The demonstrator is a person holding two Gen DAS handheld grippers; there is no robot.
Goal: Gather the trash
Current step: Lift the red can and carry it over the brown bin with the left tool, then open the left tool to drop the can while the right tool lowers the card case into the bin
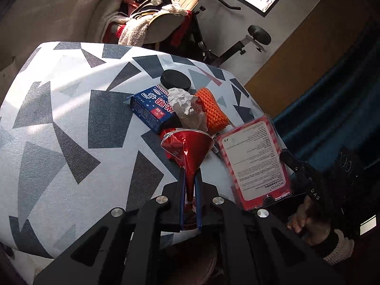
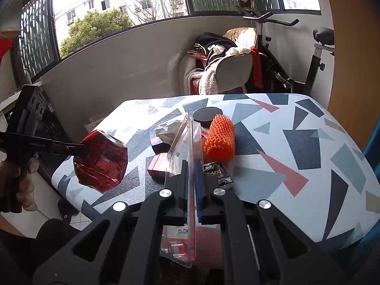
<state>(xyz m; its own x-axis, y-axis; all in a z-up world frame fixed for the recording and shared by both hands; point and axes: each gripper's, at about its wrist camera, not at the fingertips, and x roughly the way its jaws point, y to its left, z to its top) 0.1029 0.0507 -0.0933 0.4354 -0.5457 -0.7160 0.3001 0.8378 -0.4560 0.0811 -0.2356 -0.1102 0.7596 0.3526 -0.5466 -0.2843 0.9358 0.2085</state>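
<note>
Left gripper (image 1: pixel 190 180) is clamping the red wrapper (image 1: pixel 184 146), lifted clear of the table (image 1: pixel 59 118). Right gripper (image 2: pixel 190 166) is pinching the clear blister pack (image 2: pixel 184 142) edge-on, long axis running along its fingers. Remaining trash is lying just ahead of both; right looks nearer.

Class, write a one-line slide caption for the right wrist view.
Right hand-held gripper shut on a clear plastic package above the patterned table; left hand-held gripper lifts a red wrapper.
</note>
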